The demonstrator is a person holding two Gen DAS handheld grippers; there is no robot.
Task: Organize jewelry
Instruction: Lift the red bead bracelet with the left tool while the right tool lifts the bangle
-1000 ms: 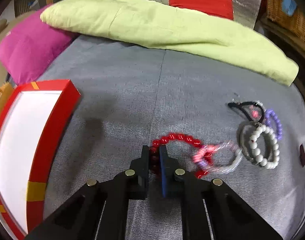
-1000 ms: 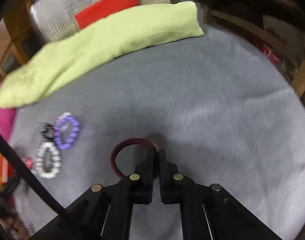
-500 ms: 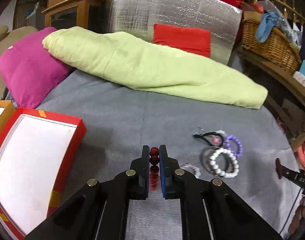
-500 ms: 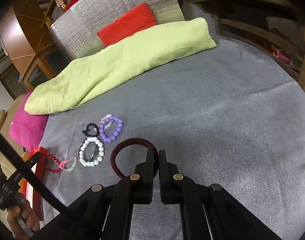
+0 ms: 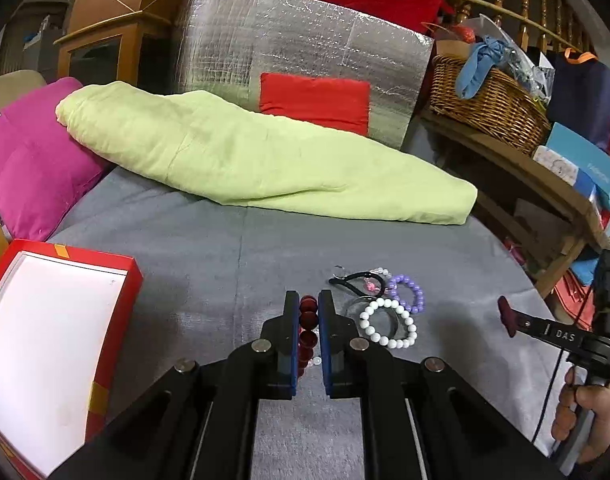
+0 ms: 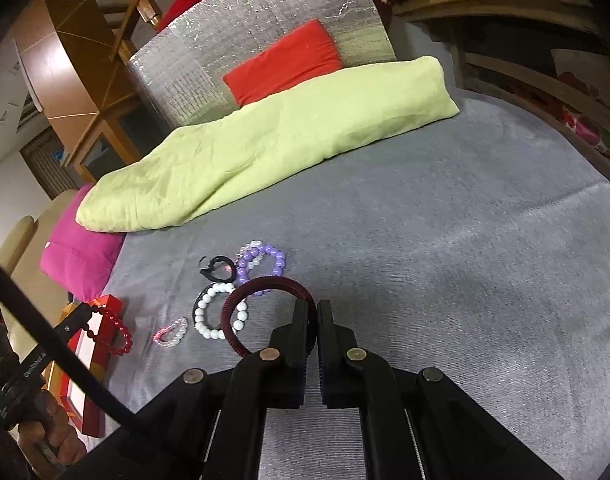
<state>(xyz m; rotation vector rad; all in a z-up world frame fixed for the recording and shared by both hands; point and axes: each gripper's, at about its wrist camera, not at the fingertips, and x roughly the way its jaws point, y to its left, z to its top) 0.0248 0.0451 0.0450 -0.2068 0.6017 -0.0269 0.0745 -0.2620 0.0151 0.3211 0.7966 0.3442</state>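
My left gripper [image 5: 308,308] is shut on a red bead bracelet [image 5: 308,320] and holds it above the grey bed; the bracelet also shows hanging in the right wrist view [image 6: 113,330]. My right gripper [image 6: 312,316] is shut on a dark maroon ribbed bangle [image 6: 261,285], lifted off the bed. On the bed lie a white bead bracelet [image 5: 389,322], a purple bead bracelet [image 5: 411,294], a black band [image 5: 355,280] and a small pink-clear bracelet [image 6: 171,332]. An open red box [image 5: 117,320] with a white inside stands at the left.
A lime-green pillow [image 5: 245,160] and a magenta cushion [image 5: 29,156] lie along the back of the bed. A silver foil panel [image 5: 305,60] with a red cushion stands behind. A wicker basket [image 5: 489,100] sits on a wooden shelf at the right.
Both grippers have risen off the bed, each carrying its piece. The red bracelet came free of the pink-clear one, which stays on the bed.
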